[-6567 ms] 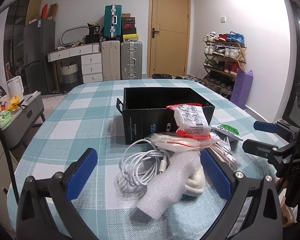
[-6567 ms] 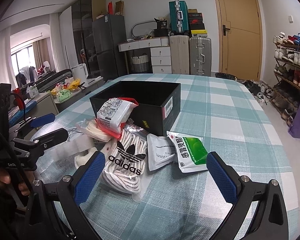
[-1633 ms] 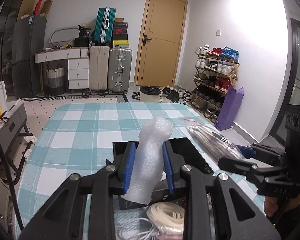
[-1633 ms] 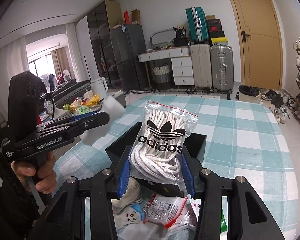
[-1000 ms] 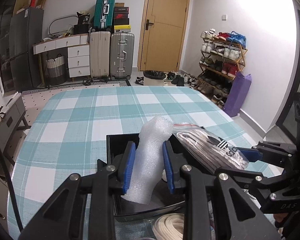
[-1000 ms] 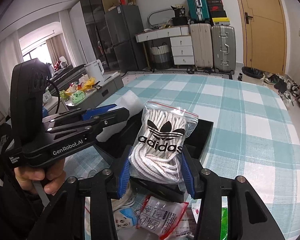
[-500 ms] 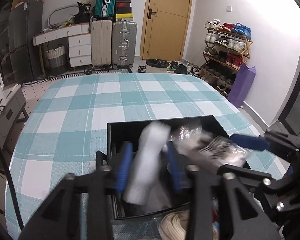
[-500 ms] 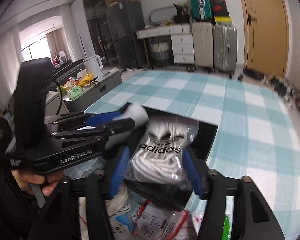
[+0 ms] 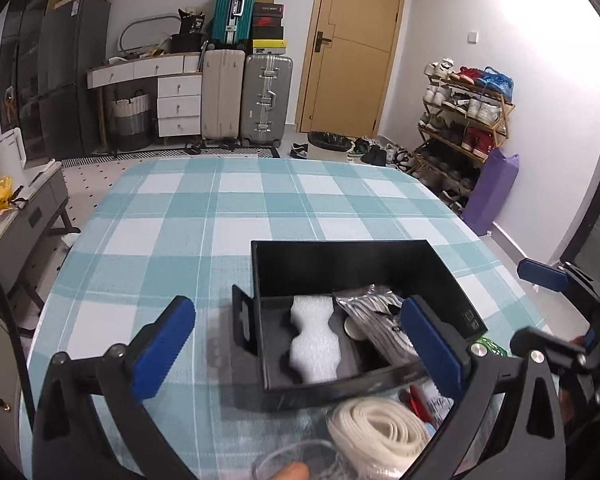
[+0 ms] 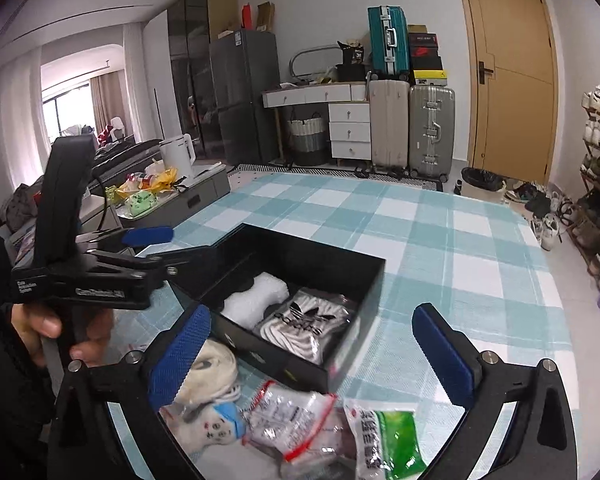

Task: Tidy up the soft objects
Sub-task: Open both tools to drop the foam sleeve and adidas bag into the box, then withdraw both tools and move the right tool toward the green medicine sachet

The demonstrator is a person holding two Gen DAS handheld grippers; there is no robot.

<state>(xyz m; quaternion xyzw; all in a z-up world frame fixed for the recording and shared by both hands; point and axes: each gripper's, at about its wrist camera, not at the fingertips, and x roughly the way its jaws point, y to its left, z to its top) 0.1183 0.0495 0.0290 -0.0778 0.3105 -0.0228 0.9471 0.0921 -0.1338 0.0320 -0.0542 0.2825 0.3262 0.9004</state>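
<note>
A black open box (image 9: pixel 332 258) (image 10: pixel 340 262) stands on the checked table. Inside it lie a white foam piece (image 9: pixel 314 340) (image 10: pixel 256 298) on the left and a clear Adidas bag of white laces (image 9: pixel 374 320) (image 10: pixel 304 320) on the right. My left gripper (image 9: pixel 300 344) is open and empty, above the box's near side. My right gripper (image 10: pixel 320 348) is open and empty over the box's near corner. In front of the box lie a coil of white cord (image 9: pixel 380 434) (image 10: pixel 210 368), a white plush game controller (image 10: pixel 206 426), a red-edged packet (image 10: pixel 292 420) and a green packet (image 10: pixel 388 440).
The teal checked tablecloth (image 9: pixel 228 216) stretches beyond the box. The right gripper's fingers (image 9: pixel 542 274) show at the right edge of the left wrist view, and the left gripper (image 10: pixel 140 248) shows left of the box in the right wrist view. A low side table (image 10: pixel 172 196) stands left.
Both grippers have opened. The foam piece and the Adidas lace bag have been let go and now lie inside the black box. Both grippers have drawn back slightly.
</note>
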